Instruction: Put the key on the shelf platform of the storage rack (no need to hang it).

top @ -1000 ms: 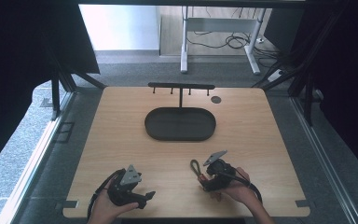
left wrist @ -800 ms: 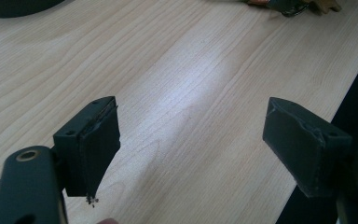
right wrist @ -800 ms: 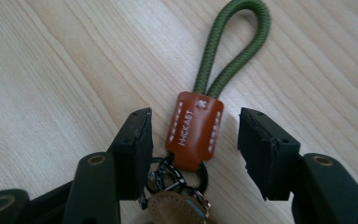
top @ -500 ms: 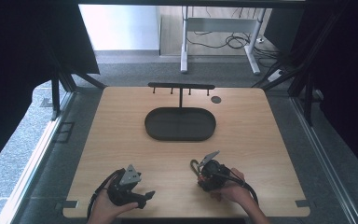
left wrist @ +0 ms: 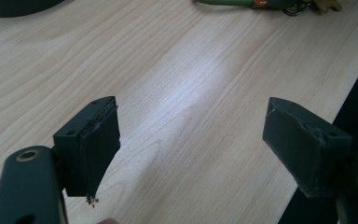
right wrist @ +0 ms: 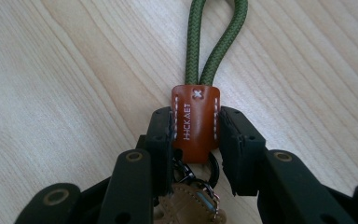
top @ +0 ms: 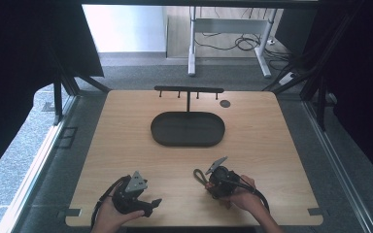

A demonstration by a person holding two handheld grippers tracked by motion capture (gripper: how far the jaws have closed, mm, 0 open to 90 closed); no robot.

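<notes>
We are clamping our right hand-held gripper [right wrist: 196,135], its jaws having just closed, on the brown leather tab [right wrist: 195,122] of a keychain, pads pressing both stitched edges. Its green cord loop [right wrist: 214,39] is lying ahead on the wooden counter [right wrist: 65,79]; a black ring [right wrist: 213,166] is hanging behind the tab.

Soft daylight from the bright floor beyond the wooden table [top: 126,145], dark curtains at both sides, pale glare streak on the wood in the left gripper view, near jaws slightly blurred, faint shadows.

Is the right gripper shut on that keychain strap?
Yes, the right gripper is shut: its jaws press both sides of the brown leather tab.
</notes>
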